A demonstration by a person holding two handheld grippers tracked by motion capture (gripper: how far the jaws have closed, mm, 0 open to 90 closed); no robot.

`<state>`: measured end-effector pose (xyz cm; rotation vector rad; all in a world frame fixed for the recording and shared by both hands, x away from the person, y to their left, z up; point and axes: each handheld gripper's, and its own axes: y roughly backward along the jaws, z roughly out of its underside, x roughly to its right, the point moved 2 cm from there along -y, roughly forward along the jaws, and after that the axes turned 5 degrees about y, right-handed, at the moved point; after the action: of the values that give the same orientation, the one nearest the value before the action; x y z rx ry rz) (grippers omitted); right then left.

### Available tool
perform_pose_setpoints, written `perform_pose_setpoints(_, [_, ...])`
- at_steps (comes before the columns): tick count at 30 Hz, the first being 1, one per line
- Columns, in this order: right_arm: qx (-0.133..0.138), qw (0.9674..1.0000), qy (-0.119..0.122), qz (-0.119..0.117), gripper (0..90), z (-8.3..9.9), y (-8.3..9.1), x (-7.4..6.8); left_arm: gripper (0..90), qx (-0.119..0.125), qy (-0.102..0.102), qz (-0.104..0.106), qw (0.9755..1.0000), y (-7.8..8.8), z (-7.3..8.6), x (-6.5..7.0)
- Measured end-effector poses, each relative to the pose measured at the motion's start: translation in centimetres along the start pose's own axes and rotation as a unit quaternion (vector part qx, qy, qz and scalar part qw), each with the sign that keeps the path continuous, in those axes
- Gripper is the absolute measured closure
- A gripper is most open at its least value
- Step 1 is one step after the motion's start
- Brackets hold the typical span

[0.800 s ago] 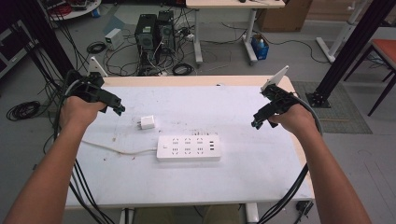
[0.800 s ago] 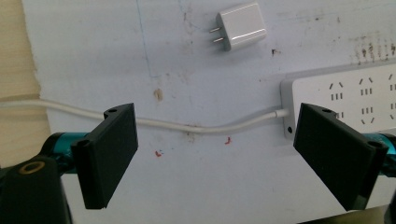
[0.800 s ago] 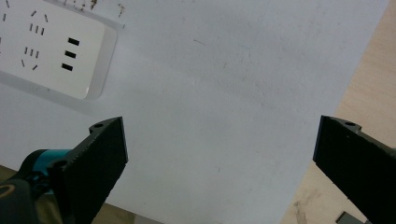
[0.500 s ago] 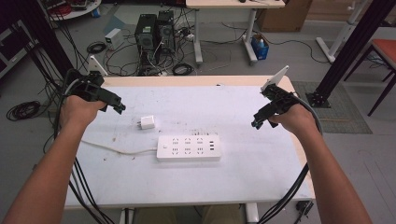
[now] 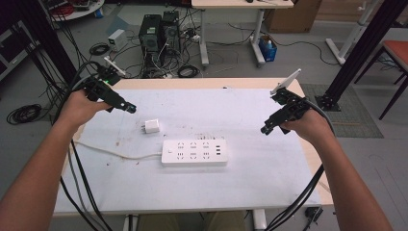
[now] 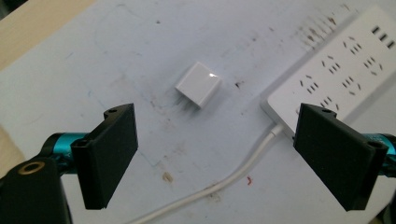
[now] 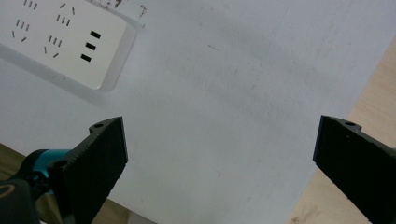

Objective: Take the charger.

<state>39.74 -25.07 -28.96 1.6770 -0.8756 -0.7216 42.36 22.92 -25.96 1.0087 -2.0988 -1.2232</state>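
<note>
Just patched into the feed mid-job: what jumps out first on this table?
A white power strip lies mid-table, its cord trailing left. A small white charger plug lies apart from it, up-left. The left tool and right tool hover wide open at either side, holding nothing.

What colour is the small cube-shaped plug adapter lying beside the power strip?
White: the small glossy cube plug adapter shows best in the left gripper view.

Black two-jaw grippers (image 5: 126, 107) (image 5: 266, 129) (teal-barrelled, screw-fastened pads) trailing thick black cables, bare forearms
</note>
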Motion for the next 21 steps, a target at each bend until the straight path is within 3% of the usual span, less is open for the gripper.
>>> perform_pose_setpoints(1, [0.000,1.0000,-0.003,0.000,2.3,0.1,0.0,0.0,14.0,-0.007,-0.016,0.010,0.9998,-0.2,-0.1,0.1])
perform_pose_setpoints(2, [0.000,1.0000,-0.003,0.000,2.3,0.1,0.0,0.0,14.0,-0.007,-0.016,0.010,0.9998,-0.2,-0.1,0.1])
perform_pose_setpoints(3, [0.001,1.0000,0.001,0.001,2.3,0.2,0.0,0.0,14.0,-0.009,-0.033,0.016,0.9993,-0.5,-0.2,0.2])
perform_pose_setpoints(4, [0.004,1.0000,0.005,0.002,2.3,0.2,0.1,0.0,14.0,-0.010,-0.077,0.023,0.9967,-0.9,-0.4,0.3])
perform_pose_setpoints(5, [0.003,1.0000,0.006,0.003,2.3,0.3,0.1,-0.1,14.0,-0.013,-0.094,0.031,0.9950,-1.1,-0.4,0.4])
perform_pose_setpoints(6, [0.004,1.0000,0.008,0.003,2.3,0.3,0.1,-0.2,14.0,-0.013,-0.094,0.031,0.9950,-1.1,-0.4,0.4])
perform_pose_setpoints(8, [0.002,0.9999,0.011,0.005,2.4,0.4,0.1,-0.3,14.0,-0.025,-0.119,0.044,0.9915,-1.7,-0.4,0.5])
perform_pose_setpoints(9, [0.005,0.9999,0.012,0.005,2.3,0.5,0.0,-0.2,14.0,-0.045,-0.160,0.051,0.9847,-2.4,-0.2,0.7])
perform_pose_setpoints(11, [0.005,0.9999,0.009,0.004,2.3,0.6,-0.1,-0.1,14.0,-0.061,-0.196,0.052,0.9773,-3.1,-0.1,0.8])
perform_pose_setpoints(14, [-0.001,1.0000,0.007,0.005,2.4,0.7,-0.4,0.1,14.0,-0.068,-0.220,0.059,0.9714,-3.8,-0.2,0.9])
perform_pose_setpoints(21, [-0.001,0.9999,0.010,0.004,2.4,0.7,-0.5,0.0,14.0,-0.061,-0.235,0.054,0.9685,-5.2,-0.7,0.6])
